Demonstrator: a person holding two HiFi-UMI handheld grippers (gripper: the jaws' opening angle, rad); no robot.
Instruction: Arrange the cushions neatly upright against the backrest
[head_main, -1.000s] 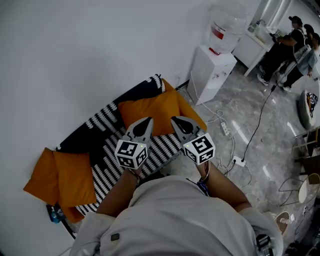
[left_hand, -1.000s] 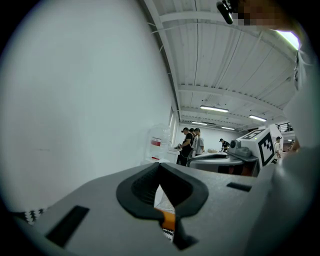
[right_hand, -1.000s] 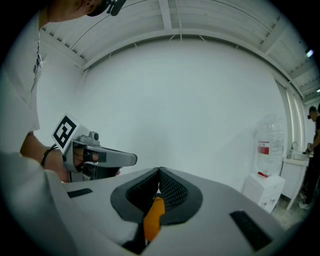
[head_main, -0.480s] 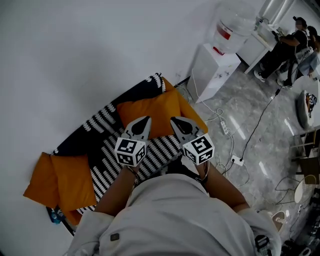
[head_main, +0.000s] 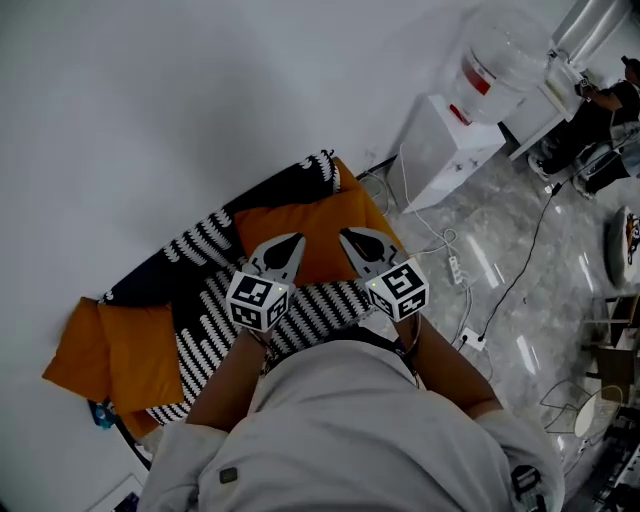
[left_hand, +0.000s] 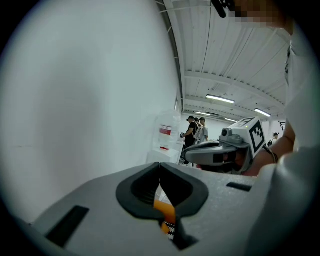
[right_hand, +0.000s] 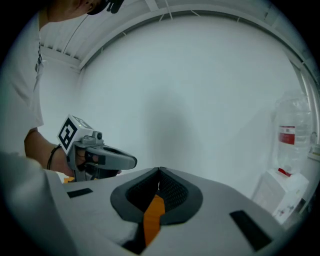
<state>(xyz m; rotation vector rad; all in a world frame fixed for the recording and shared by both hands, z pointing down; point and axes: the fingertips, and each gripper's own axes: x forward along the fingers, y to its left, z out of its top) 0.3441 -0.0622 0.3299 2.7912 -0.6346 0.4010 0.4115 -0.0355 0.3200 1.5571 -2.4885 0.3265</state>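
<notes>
**Cushions at either end, both tools shut and empty**

One orange cushion sits at the right end of the striped sofa, up by the dark backrest. A second orange cushion lies at the left end, well apart. The left tool and right tool hover side by side over the seat near the right-end cushion. Each has its jaws pressed together, gripping nothing. A water dispenser stands on the floor beyond the sofa's right end.
</notes>
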